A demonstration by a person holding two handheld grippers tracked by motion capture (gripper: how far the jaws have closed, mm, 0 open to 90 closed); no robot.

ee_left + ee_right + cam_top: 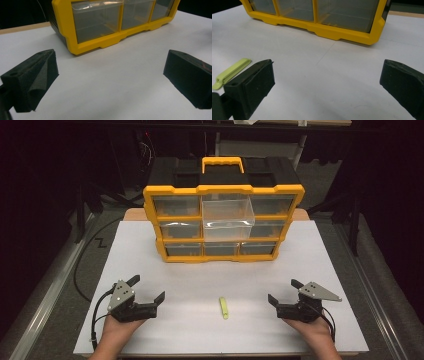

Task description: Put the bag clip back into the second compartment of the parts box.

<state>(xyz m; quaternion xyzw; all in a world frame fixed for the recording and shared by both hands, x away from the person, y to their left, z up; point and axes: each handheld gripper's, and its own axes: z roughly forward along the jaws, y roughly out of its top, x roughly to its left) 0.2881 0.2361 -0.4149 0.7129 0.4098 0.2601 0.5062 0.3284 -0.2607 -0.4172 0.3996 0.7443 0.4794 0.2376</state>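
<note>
R tool (283, 291): jaws wide apart, nothing between them, resting low on the counter (150, 250) at approx 4 o'clock. L tool (148, 288): same, jaws wide, empty, at approx 8 o'clock. Both point toward 12.

Clip (223, 307): small yellow-green strip, flat on the counter at approx 6 o'clock, between the two tools, long axis running roughly 12–6. Nearer the R tool; in the right gripper view it lies just outside that tool's L jaw (230, 72). Clear of both tools.

Organizer (223, 215): yellow frame, clear drawers, at 12 o'clock, well apart from the clip. Centre drawer (227, 215) stands pulled out and looks empty; other drawers shut flush.

Judgement: step in hand = pick up the clip w/ R tool, prob. for the open drawer.

How to do well:
- Swing R tool toward 9 until the clip sits centred between the jaws.
- Close across the narrow width, not along the length.
- Clip is thin and flat; jaw tips must touch down on the counter or they will skate over it.
- Close slowly; a light piece may flick away.
- Keep L tool parked, or ready to steady the organizer.
</note>
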